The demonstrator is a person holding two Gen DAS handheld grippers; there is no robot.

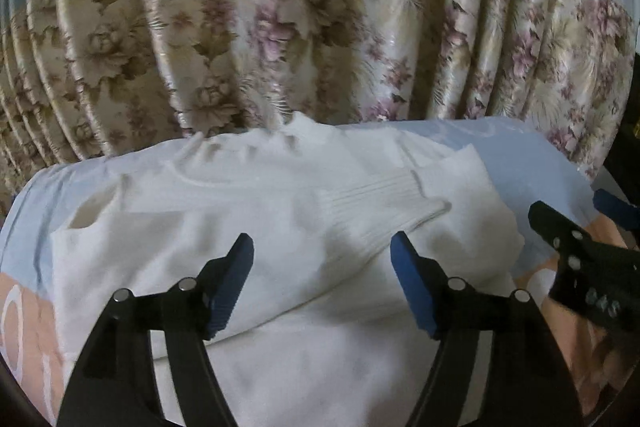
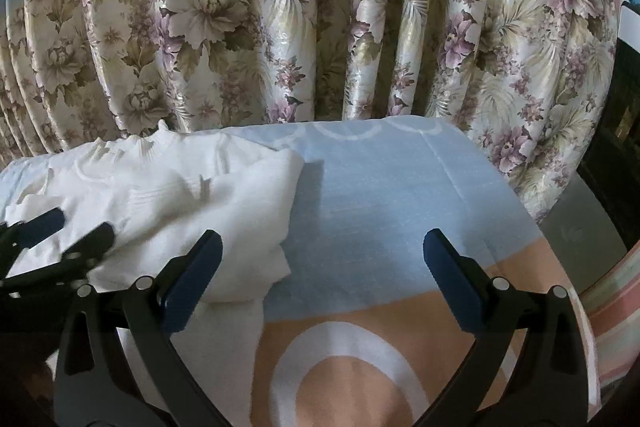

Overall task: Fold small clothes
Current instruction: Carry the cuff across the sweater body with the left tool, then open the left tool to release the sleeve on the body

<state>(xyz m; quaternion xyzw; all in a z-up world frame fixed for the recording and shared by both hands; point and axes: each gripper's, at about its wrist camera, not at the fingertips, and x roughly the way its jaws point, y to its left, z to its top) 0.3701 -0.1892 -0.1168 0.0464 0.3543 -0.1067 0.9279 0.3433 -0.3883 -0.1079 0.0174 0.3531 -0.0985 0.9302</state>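
White garment (image 1: pixel 280 227) lies part-folded on the blue-and-peach cloth (image 2: pixel 380 195) by the floral curtain (image 2: pixel 280 27); left gripper (image 1: pixel 322 283) and right gripper (image 2: pixel 322 275) both gape, empty — next, pinch one hem corner each, lift evenly.

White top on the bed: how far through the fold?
Done: the white top lies on the blue-and-orange sheet with at least one layer doubled over, its sleeve lying across the body. In hand: nothing. The left gripper and right gripper both stand open, with no cloth pinched. Left: the bundle still looks lumpy and wide, so probably another fold and some smoothing.
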